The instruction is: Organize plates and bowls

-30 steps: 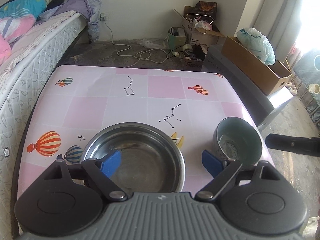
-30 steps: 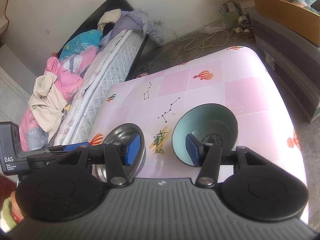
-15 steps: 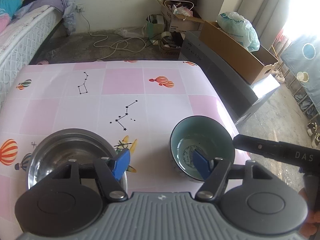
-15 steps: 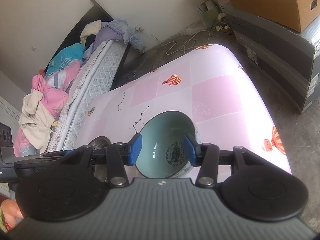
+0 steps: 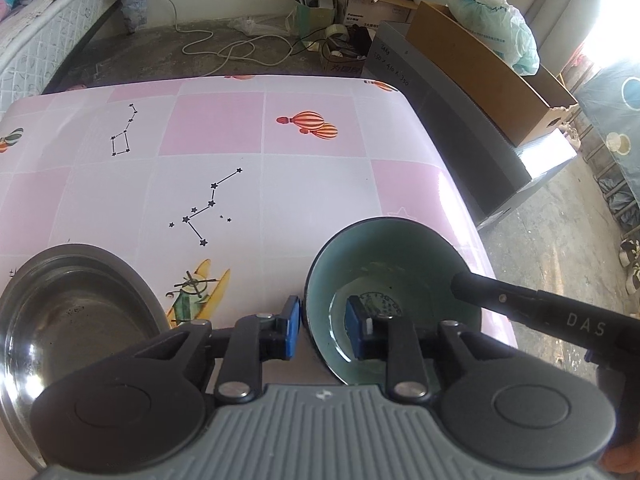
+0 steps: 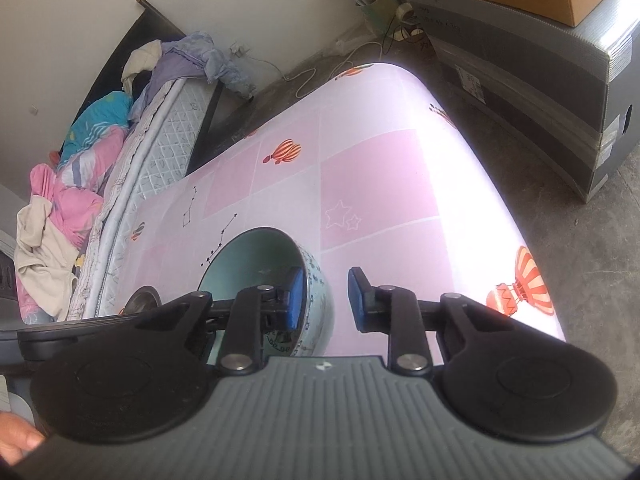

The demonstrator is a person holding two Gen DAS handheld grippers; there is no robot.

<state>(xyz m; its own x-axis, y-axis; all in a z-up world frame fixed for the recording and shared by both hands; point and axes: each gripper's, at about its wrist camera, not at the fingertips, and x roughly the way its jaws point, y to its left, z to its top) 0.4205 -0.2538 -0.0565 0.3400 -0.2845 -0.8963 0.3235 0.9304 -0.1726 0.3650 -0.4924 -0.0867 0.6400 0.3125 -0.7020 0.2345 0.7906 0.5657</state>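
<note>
Left gripper (image 5: 323, 330) straddles the near-left rim of the glazed teal ceramic bowl (image 5: 394, 256), blue pads spread, one inside, one outside. Right gripper (image 6: 325, 297) brackets the opposite wall the same way, spread; contact is hard to judge. The bowl sits near the glossy pink table's (image 5: 260, 184) right edge, the round steel bowl (image 5: 68, 312) to its left.

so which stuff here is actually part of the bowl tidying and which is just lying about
For the job:
teal bowl
steel bowl
left gripper
right gripper

Just lying about:
cardboard box
plastic bag
white cable
bedding
</note>
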